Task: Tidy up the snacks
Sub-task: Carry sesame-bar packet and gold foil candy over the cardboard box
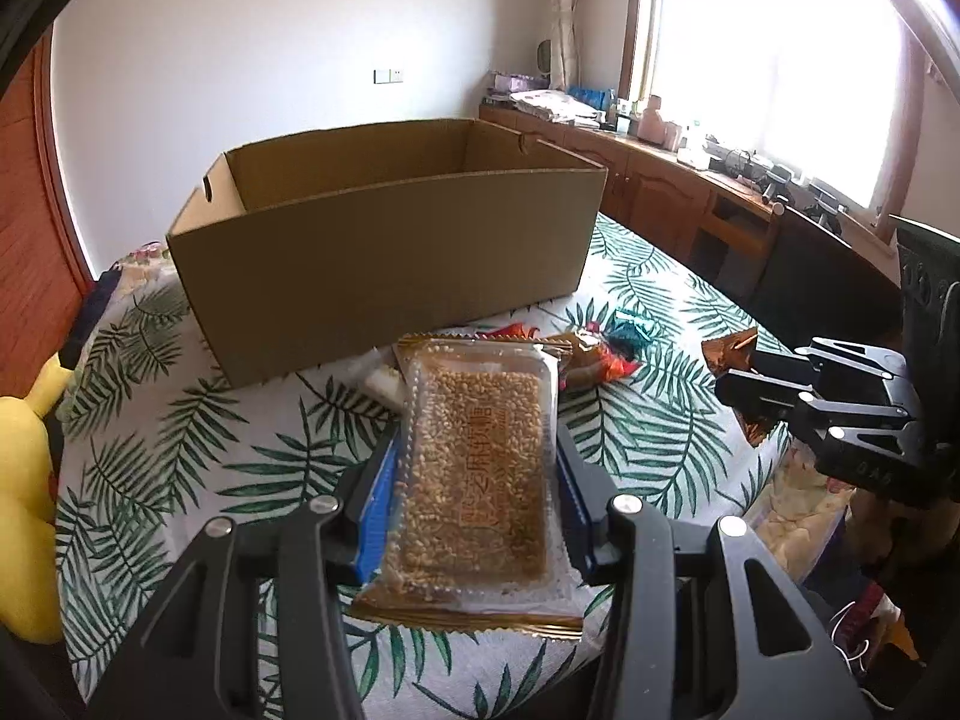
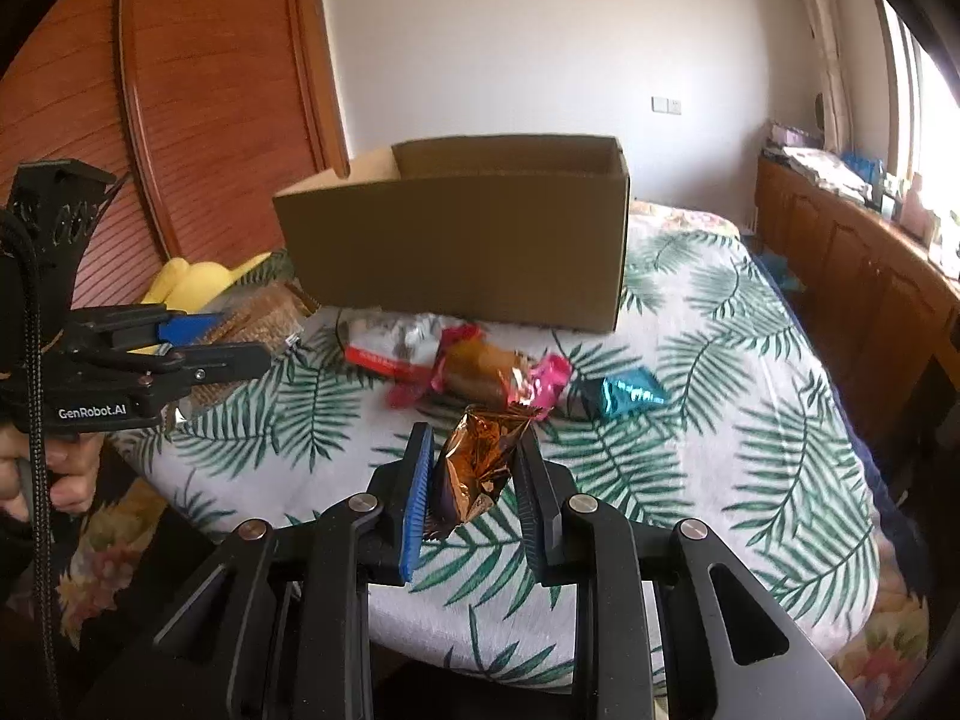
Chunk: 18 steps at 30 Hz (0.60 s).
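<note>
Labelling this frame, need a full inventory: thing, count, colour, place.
cardboard box: 1, brown, open-topped, on the bedspread behind the snacks
bedspread: 1, white with green leaves
sesame bar packet: 1, clear with gold edge, between the left jaws
copper foil packet: 1, copper, between the right jaws
teal packet: 1, on the bedspread
pink-wrapped snack: 1, by the teal packet
red-and-silver packet: 1, before the box
plush toy: 1, yellow, bed edge
wooden cabinet: 1, under the window
left gripper: black, blue pads
right gripper: black, blue pads
hand: 1, holding the left gripper
</note>
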{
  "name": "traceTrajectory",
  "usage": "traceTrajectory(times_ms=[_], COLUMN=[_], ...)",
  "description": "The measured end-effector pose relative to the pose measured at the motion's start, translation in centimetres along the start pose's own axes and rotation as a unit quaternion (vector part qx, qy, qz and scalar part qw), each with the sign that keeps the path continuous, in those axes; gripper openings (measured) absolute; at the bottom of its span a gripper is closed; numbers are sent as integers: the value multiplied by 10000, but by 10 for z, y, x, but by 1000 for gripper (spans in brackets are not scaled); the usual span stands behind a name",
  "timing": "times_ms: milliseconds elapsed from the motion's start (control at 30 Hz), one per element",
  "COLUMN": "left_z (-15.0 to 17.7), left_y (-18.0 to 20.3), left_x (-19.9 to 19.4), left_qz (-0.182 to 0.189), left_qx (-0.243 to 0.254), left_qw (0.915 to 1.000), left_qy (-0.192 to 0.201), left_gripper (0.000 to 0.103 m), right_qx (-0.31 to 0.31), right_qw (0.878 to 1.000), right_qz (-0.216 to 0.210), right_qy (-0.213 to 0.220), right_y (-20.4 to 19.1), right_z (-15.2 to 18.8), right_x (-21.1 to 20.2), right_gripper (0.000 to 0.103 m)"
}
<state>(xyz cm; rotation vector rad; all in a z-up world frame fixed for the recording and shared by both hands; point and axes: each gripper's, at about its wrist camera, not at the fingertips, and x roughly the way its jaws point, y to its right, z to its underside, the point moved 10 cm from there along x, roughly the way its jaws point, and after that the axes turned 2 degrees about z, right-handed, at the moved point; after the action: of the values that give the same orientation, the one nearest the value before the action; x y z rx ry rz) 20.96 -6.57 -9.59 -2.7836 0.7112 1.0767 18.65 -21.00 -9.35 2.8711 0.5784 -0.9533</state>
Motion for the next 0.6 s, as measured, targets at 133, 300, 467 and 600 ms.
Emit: traceTrajectory(times_ms=[133,300,467,600], left_z=[-4,-12,-28,-41], left_y=[1,1,-8,-18], left_x=[-6,-11,-13,-15], left_qz=[10,28,-21,-52], left_qx=[14,-4,-65,-146], left_qw=[10000,9999,9996,9993], left_qy=[71,160,257,331], left_gripper=[46,46,46,46], right_qx=[-38,-92,-107,-131], right_qw=[10000,9999,9998,9996], right_qz=[16,36,40,61], right_qy=[72,114,159,226], right_y=[1,1,4,7], right_z=[-8,-16,-27,-41], right_x=[-5,-6,-3,-2], right_gripper=[24,24,24,24])
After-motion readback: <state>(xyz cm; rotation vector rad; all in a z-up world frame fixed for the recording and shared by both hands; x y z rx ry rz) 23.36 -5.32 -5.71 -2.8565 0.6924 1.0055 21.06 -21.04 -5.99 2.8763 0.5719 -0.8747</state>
